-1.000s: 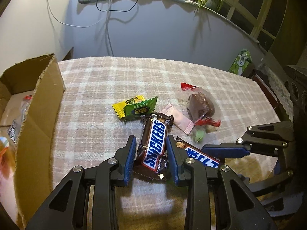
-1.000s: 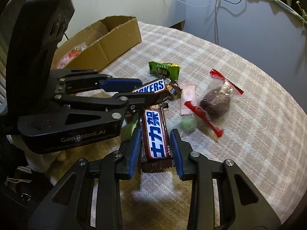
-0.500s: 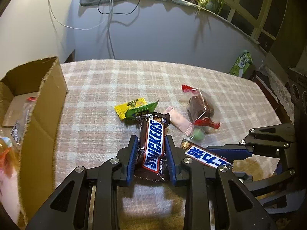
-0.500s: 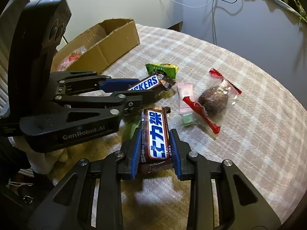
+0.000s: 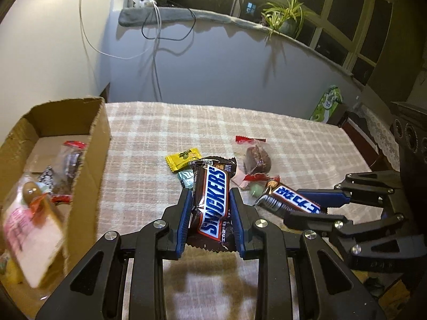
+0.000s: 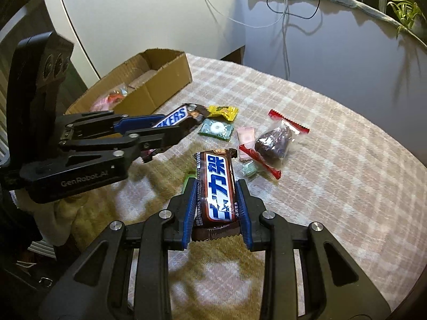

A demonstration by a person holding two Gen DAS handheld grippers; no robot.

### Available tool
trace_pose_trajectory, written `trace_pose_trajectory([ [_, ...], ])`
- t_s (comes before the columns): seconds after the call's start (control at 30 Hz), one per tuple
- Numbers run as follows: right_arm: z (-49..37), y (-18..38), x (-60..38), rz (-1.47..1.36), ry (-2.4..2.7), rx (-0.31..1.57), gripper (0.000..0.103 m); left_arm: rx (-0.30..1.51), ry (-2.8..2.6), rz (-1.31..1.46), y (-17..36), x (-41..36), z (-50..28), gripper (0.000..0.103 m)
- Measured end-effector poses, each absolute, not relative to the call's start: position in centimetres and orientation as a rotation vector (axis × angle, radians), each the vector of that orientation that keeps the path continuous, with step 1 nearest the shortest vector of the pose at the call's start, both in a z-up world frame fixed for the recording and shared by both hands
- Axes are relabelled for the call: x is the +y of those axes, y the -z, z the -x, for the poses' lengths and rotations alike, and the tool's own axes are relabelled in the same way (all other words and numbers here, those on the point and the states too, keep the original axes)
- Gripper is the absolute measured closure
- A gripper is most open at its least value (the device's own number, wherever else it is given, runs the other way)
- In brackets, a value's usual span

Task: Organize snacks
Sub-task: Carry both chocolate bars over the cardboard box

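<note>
My left gripper (image 5: 210, 200) is shut on a brown Snickers bar (image 5: 214, 202), held off the checked tablecloth (image 5: 293, 144). The right gripper (image 6: 216, 190) is shut on a second Snickers bar with Chinese lettering (image 6: 216, 186), also lifted. Each gripper shows in the other's view: the right gripper (image 5: 315, 206) with its bar (image 5: 291, 197), the left gripper (image 6: 165, 125) with its bar (image 6: 173, 117). On the cloth lie a yellow candy (image 6: 223, 112), a green candy (image 6: 216, 128), a pink packet (image 6: 246, 138) and a bagged brown cake (image 6: 275, 144).
An open cardboard box (image 5: 88, 160) stands at the left of the table and holds several wrapped snacks (image 5: 66, 165). The same box (image 6: 149, 90) sits beyond the left gripper in the right wrist view. A windowsill with cables (image 5: 160, 18) and a plant (image 5: 285, 18) runs behind the table.
Both grippers have closed a little on their bars and risen, lifting the two Snickers bars off the cloth. The box interior now shows more in the left wrist view.
</note>
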State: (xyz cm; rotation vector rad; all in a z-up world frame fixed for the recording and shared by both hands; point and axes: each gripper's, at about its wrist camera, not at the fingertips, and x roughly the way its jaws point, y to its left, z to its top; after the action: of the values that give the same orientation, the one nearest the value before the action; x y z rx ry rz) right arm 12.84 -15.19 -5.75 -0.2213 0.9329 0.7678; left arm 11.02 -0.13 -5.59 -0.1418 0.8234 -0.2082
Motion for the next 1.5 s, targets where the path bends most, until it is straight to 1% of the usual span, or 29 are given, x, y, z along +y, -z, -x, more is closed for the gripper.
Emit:
trace_pose_trajectory([
  [0.4, -11.5, 2.5, -13.5, 0.223, -0.777, 0.858, 0.073, 0.751, 0.152, 0.163, 2.8, 2.5, -7.7, 0.076],
  [0.73, -11.9, 0.6, -8.6, 0.247, -0.816, 0.802, 0.073, 0.710, 0.069, 0.168, 1.1, 6.7, -6.6, 0.076],
  [0.93, -12.9, -0.3, -5.3, 0.256, -0.844, 0.774, 0.073, 0.702, -0.001, 0.192, 0.7, 10.5, -6.9, 0.076],
  [1.17, -14.4, -0.4, -1.6, 0.262, -0.873, 0.776, 0.073, 0.713, -0.072, 0.212, 1.0, 14.0, -7.4, 0.076],
  [1.5, -17.0, 1.6, 3.6, 0.286, -0.902, 0.821, 0.073, 0.734, -0.122, 0.223, 1.8, 17.2, -8.8, 0.076],
])
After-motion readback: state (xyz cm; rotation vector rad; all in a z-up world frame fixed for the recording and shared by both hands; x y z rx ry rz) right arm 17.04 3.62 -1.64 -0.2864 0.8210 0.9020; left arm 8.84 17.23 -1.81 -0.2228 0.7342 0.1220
